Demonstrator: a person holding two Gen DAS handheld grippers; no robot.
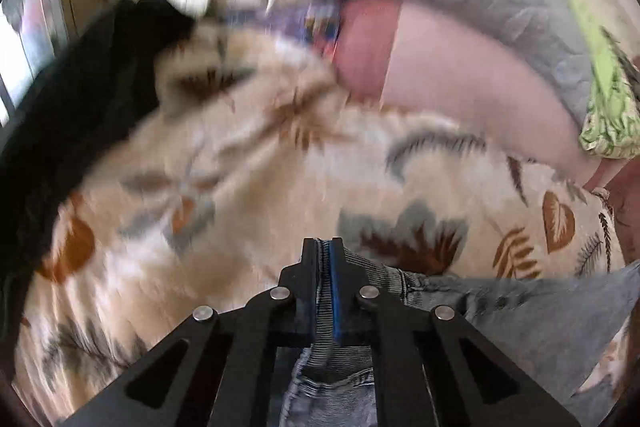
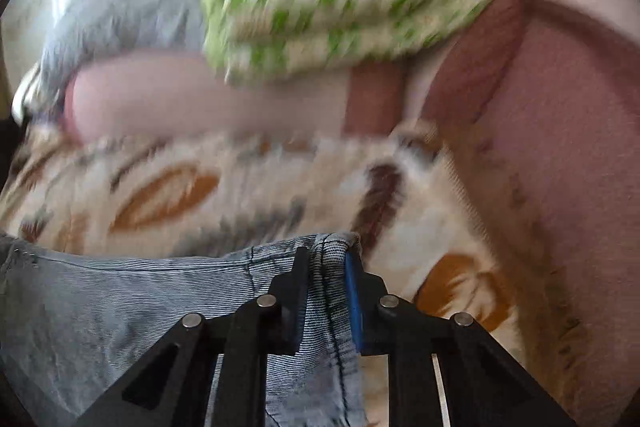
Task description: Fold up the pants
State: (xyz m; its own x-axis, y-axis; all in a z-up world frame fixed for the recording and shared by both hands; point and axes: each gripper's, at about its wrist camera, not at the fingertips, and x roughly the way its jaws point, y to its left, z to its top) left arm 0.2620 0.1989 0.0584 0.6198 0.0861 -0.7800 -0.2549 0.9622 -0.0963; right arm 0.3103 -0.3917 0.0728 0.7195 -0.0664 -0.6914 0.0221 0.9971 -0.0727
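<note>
Above the bed [image 1: 248, 163], both tongs, left [image 1: 325, 247] and right [image 2: 328, 259], clench the pants [image 2: 120, 299]; keep the edge taut and level, seemingly the waistband.

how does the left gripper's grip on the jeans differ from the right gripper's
The left gripper pinches a thin edge of the jeans, fingers almost touching; the right gripper clamps a thicker seamed bunch, fingers farther apart. Both are shut on denim above the leaf-print blanket.

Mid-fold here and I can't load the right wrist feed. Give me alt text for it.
The right tongs are shut on a bunched edge of the blue-grey pants, which stretch away to the left above a leaf-print blanket. Behind lie a green patterned cloth and pink bedding; the view is motion-blurred.
</note>
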